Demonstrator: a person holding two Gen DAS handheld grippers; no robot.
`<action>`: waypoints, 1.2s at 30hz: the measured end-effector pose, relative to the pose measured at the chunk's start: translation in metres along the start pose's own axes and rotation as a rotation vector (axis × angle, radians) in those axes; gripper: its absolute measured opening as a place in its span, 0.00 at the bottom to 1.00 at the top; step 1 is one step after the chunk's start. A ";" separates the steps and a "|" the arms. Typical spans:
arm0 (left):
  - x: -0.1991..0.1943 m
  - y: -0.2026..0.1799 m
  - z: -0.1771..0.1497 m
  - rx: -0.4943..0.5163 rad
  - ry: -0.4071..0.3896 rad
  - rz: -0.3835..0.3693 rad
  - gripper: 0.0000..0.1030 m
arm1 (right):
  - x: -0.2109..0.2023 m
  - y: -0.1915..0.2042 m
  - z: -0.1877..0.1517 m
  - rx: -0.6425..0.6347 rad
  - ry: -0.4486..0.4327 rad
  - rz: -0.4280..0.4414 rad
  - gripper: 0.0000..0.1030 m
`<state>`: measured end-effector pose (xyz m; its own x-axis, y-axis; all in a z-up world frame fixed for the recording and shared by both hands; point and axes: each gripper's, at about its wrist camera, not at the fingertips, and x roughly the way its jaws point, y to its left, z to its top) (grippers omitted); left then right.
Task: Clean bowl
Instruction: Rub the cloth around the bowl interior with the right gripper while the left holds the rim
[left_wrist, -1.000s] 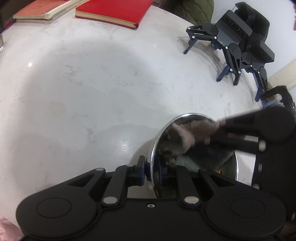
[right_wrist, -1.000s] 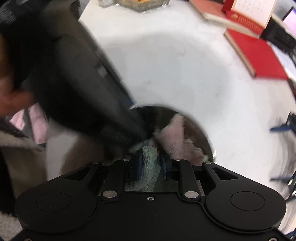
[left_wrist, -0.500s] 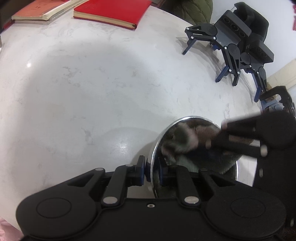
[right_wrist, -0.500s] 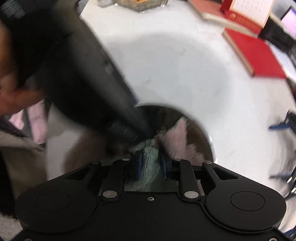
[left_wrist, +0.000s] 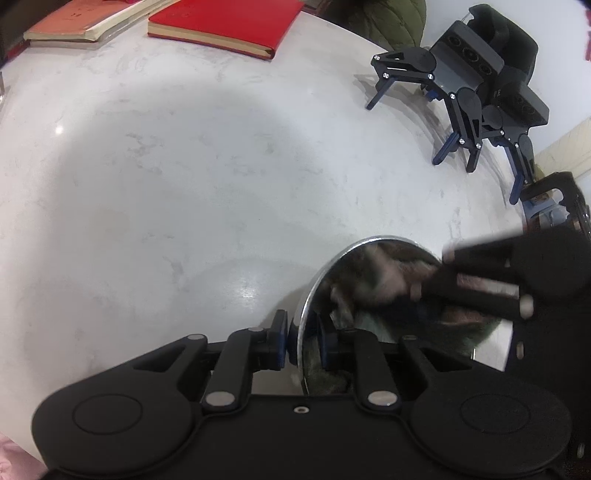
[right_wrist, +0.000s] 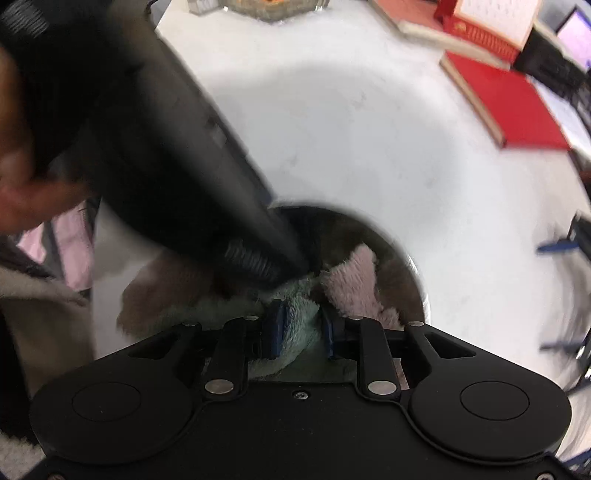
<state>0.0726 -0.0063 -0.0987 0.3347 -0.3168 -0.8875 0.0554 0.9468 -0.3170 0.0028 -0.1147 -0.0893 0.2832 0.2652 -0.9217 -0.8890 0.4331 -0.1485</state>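
Observation:
A shiny steel bowl stands tilted on the white table. My left gripper is shut on its near rim, one finger outside and one inside. From the right, blurred by motion, my right gripper reaches into the bowl with a fluffy cloth. In the right wrist view my right gripper is shut on the pale green and pink cloth, pressed inside the bowl. The left gripper comes down from the upper left onto the rim, held by a hand.
A red book and an orange book lie at the table's far edge. Spare black grippers stand at the back right. A desk calendar and a glass dish sit at the far side. Bare marble table lies left of the bowl.
The right gripper has slid the cloth a little way across the inside of the bowl. The left gripper and the bowl rim have stayed where they were.

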 end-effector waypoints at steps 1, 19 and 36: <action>0.000 0.001 0.000 -0.003 0.002 -0.003 0.14 | 0.000 -0.004 0.001 0.013 -0.007 -0.006 0.20; 0.001 0.002 -0.001 -0.002 0.013 -0.010 0.15 | -0.026 0.005 -0.031 0.037 -0.026 -0.060 0.20; 0.001 -0.001 -0.001 0.012 0.017 -0.003 0.15 | -0.051 0.028 -0.051 0.052 -0.031 -0.037 0.21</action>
<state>0.0714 -0.0071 -0.0997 0.3186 -0.3204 -0.8921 0.0674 0.9464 -0.3159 -0.0548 -0.1597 -0.0646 0.3270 0.2740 -0.9044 -0.8583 0.4867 -0.1628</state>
